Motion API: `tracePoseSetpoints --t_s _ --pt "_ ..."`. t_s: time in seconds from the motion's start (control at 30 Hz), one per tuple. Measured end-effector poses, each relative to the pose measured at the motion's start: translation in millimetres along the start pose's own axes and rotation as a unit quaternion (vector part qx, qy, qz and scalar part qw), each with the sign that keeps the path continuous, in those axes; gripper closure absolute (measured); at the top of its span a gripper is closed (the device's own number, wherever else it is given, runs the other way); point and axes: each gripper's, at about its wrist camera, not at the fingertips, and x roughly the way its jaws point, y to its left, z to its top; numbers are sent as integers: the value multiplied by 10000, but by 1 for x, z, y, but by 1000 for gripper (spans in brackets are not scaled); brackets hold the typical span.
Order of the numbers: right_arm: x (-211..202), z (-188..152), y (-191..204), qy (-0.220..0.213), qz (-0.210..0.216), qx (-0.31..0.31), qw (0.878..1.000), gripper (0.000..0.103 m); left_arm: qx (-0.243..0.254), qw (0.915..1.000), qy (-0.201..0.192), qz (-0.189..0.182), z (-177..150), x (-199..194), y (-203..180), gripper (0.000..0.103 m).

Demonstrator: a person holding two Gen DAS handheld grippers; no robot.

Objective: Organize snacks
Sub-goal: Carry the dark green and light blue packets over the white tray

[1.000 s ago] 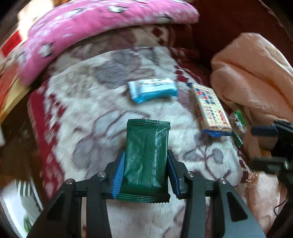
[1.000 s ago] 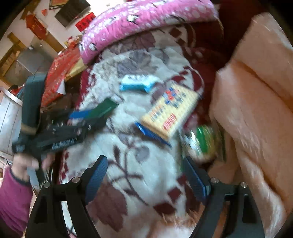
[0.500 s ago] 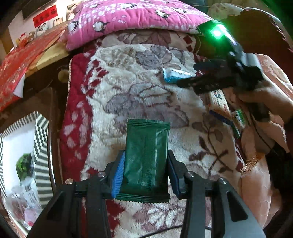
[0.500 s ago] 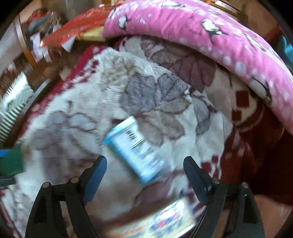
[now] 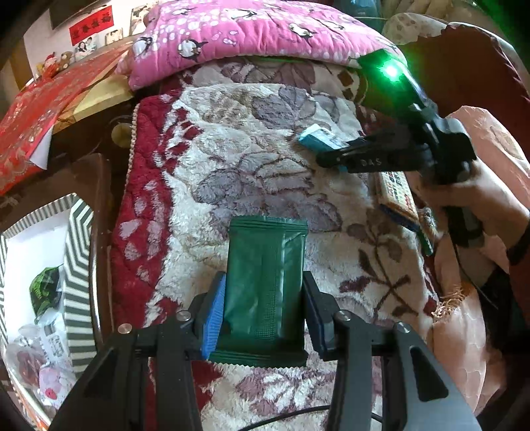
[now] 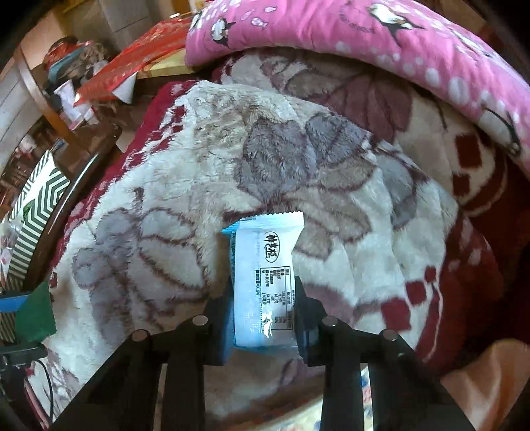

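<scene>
Dark green packet [image 5: 266,281], light blue packet [image 6: 265,285], pink penguin-print quilt [image 5: 251,30]

Soft daylight lit both views evenly, with only faint shadows on the plush blanket [image 5: 251,172]. A green lamp [image 5: 391,71] glared at the far right of the left wrist view. Fisheye bending curved the edges, the corners were black, and the focus was mostly sharp.

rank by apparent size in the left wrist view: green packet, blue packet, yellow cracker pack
1. green packet, though it is nearest the camera
2. yellow cracker pack, partly hidden
3. blue packet, partly hidden; the last two are unsure
</scene>
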Motion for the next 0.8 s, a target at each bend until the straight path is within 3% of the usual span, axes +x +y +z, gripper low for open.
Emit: tracePoseSetpoints --t_s 0.43,0.8 --pt "-82 -69 75 -609 173 411 9971 73 -427 9987 -136 243 -33 -32 13 60" --pt "-94 -104 137 -651 503 543 9951 73 -646 9963 -314 476 -63 -64 28 60"
